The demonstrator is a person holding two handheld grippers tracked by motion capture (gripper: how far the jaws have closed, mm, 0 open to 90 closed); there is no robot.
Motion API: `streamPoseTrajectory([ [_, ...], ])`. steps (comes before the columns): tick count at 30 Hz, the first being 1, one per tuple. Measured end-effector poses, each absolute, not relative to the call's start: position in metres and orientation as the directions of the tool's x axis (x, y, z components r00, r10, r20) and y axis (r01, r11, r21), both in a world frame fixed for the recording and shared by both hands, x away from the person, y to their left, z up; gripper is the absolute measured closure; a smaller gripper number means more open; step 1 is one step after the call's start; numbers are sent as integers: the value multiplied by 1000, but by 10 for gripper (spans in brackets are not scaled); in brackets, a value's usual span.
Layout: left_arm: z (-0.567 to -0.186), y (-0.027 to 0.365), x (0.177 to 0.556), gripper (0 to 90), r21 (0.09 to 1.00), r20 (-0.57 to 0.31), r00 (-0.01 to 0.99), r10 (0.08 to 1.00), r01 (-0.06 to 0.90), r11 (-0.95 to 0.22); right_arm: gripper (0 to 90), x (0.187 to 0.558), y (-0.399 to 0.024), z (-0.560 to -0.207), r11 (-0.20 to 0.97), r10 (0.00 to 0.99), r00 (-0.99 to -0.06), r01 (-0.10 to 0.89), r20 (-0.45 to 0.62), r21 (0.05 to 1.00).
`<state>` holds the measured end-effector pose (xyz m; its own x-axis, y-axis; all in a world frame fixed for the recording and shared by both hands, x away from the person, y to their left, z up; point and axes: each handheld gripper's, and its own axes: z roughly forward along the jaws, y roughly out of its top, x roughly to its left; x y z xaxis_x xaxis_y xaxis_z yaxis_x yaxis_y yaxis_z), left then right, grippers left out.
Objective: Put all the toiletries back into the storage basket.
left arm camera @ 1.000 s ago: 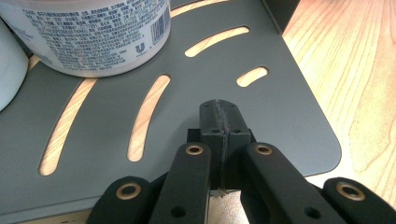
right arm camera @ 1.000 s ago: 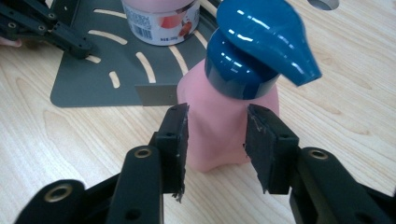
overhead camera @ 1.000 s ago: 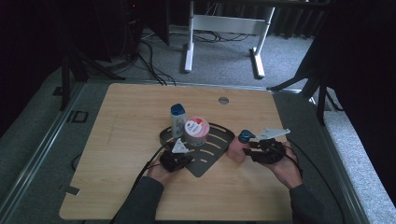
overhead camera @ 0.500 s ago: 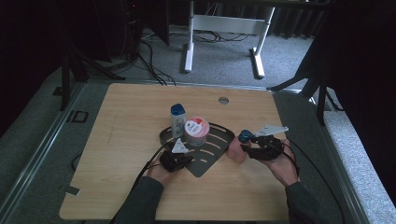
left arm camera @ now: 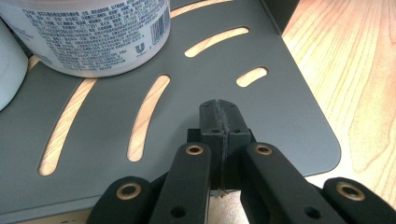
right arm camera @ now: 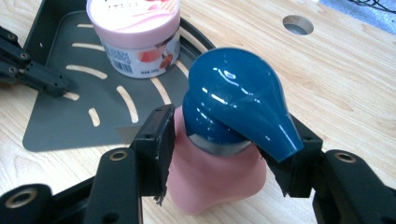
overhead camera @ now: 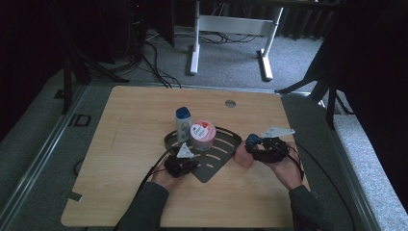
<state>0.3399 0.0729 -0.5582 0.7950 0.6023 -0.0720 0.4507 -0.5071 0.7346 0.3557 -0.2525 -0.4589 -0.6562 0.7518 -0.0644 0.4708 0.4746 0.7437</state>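
beside tray [overhead camera: 226, 166]: r gripper [right arm camera: 224, 154] jaws just opening round pink pump bottle [right arm camera: 219, 172]; l gripper [left arm camera: 219, 123] clamped on tray edge.

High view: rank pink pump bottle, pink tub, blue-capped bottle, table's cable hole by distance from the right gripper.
From the right gripper:
1. Pink pump bottle, between its jaws.
2. Pink tub, left, on the tray.
3. Blue-capped bottle, left of the tub.
Cable hole, behind: too close to the tub to rank.
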Motion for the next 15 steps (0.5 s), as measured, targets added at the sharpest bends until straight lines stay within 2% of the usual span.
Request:
streamPoseTrajectory([
  [15, -558, 73, 340, 900, 735, -71, 796, 601, 449, -509, 385, 357, -247, -468, 439, 774, -630, 464, -62, 769],
])
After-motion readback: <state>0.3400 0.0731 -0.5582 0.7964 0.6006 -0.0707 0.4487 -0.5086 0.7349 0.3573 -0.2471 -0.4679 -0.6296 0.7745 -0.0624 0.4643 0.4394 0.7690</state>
